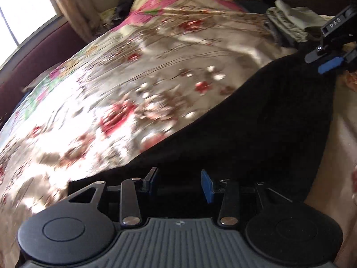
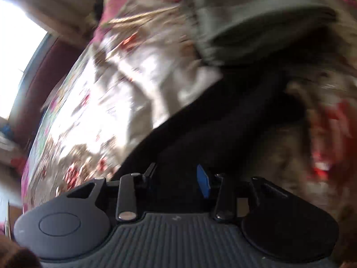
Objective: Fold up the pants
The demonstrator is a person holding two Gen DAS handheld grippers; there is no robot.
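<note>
Black pants [image 1: 256, 122] lie on a floral bedspread [image 1: 133, 67], running from the bottom centre to the upper right. My left gripper [image 1: 179, 181] sits low over their near end. Its jaws are apart, the blue pad faces are bare, and black cloth lies beneath the gap. My right gripper [image 1: 328, 64] reaches in from the upper right to the pants' far corner. In the blurred right wrist view, the right gripper [image 2: 177, 176] also has its jaws apart. The pants [image 2: 223, 122] stretch away under it, with no cloth visibly pinched.
A pile of folded olive and cream clothes [image 1: 287, 20] sits on the bed beyond the pants and appears as a grey-green blur [image 2: 256, 22] in the right wrist view. A dark red bed frame [image 1: 44, 51], a curtain [image 1: 73, 4] and a bright window [image 1: 22, 6] border the left side.
</note>
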